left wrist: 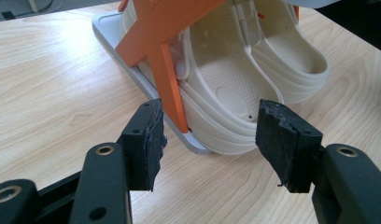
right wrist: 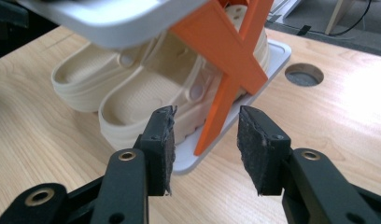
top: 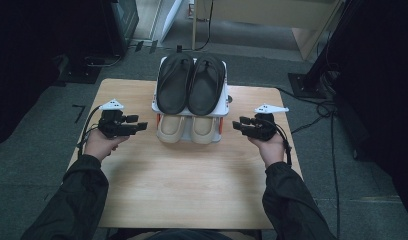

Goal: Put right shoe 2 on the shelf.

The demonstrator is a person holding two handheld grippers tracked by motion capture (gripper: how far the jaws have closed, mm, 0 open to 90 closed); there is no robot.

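Shoe rack (top: 223, 102), small and two-tiered with white shelves and orange crossed side braces, stands at twelve o'clock on the wooden table (top: 192, 190). Black sandals (top: 191, 82) lie on its top shelf; cream clogs (top: 188, 129) sit on the bottom one. Left claw (top: 134, 123) at nine o'clock and right claw (top: 240, 125) at three o'clock flank it, jaws apart, holding nothing. No writing is readable.

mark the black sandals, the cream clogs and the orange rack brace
black sandals (top: 191, 82), high view, inner edge of the left sandal's footbed.
cream clogs (left wrist: 228, 91), left gripper view, near clog's insole.
orange rack brace (right wrist: 226, 51), right gripper view, where the struts cross.
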